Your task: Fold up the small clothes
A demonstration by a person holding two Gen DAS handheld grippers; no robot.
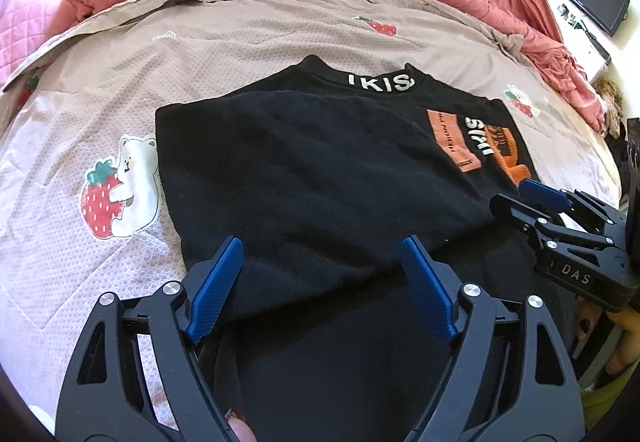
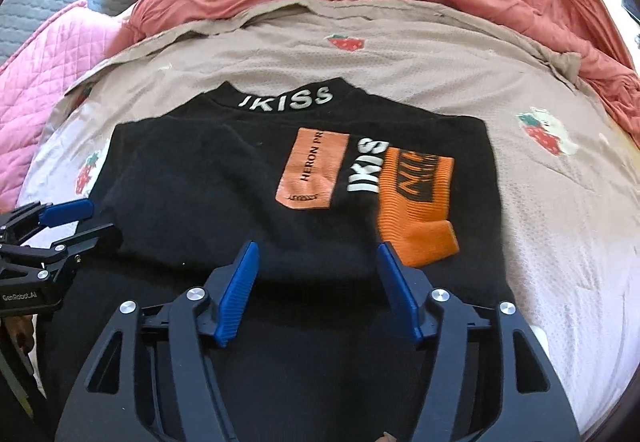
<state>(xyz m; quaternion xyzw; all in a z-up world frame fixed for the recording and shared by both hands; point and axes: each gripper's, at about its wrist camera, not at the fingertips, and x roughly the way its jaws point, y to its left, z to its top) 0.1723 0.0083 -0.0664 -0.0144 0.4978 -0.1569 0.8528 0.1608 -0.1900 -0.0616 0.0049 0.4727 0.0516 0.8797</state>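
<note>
The black sweater (image 2: 248, 178) lies on the strawberry-print sheet (image 2: 560, 210), sides apparently folded in (orange cuff (image 2: 416, 234) resting across the front); the left gripper (image 1: 322, 282) and right gripper (image 2: 316, 284) both hover with jaws wide and nothing between them, over the near fold; next, probably, each pinches the hem to fold it toward the collar (image 2: 286, 98).

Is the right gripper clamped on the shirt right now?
Apart. The right wrist view shows the right gripper with jaws spread wide over the black shirt; no fabric is pinched between its blue pads. Whether the tips brush the cloth is unclear.
</note>
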